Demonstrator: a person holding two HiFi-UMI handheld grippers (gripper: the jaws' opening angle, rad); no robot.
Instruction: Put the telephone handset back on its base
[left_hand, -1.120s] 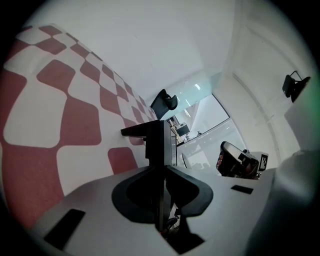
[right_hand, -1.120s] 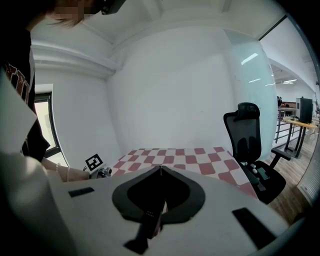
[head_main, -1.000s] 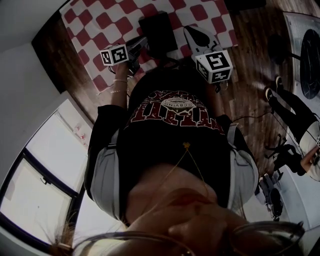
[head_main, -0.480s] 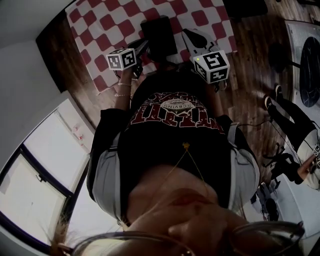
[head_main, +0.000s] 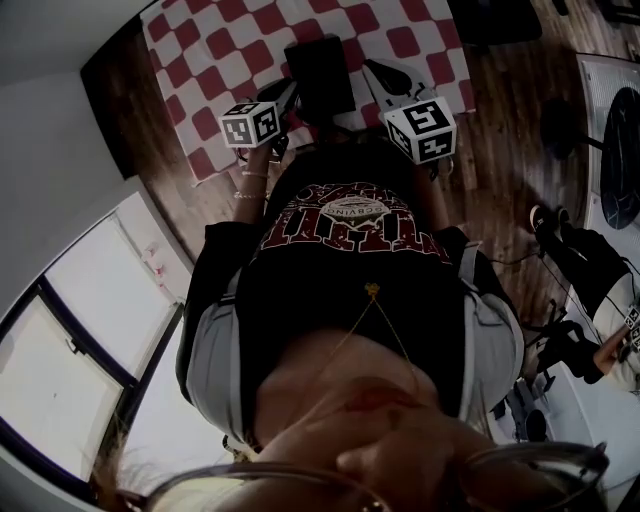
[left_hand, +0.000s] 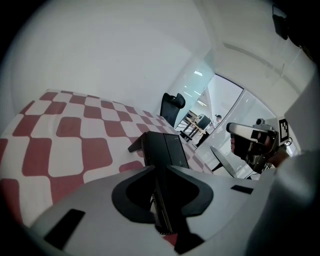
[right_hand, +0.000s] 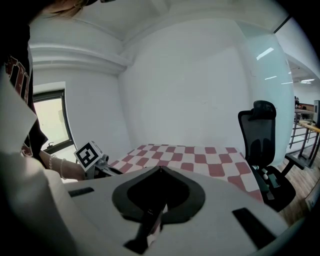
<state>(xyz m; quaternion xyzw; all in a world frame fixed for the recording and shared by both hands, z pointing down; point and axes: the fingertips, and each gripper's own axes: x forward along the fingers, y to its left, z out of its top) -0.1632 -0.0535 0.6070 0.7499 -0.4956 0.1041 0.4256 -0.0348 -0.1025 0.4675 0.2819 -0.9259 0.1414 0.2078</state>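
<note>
Closest to me, my left gripper (left_hand: 159, 170) has its fingers pressed together along their whole length, with nothing held between them. My right gripper (right_hand: 160, 170) is the same: its fingers meet at the tips and it grips nothing. From the head view, both grippers are held out in front of the person's dark printed shirt (head_main: 350, 240), and each marker cube (head_main: 250, 124) faces up. Just beyond the left fingertips lies the black telephone (left_hand: 164, 147), a boxy dark shape resting on the red and white checked cloth (left_hand: 75, 135). I cannot tell whether the tips touch it, and I cannot tell the handset from the base in any view. From above, the telephone sits between the two grippers and a little past them, with the right gripper's white fingers (head_main: 385, 78) just beside its right edge. The cloth covers part of a dark wooden surface (head_main: 130, 110). Farther off, past the cloth's far edge, a black office chair (right_hand: 261, 131) stands before a plain white wall (right_hand: 190, 85).
</note>
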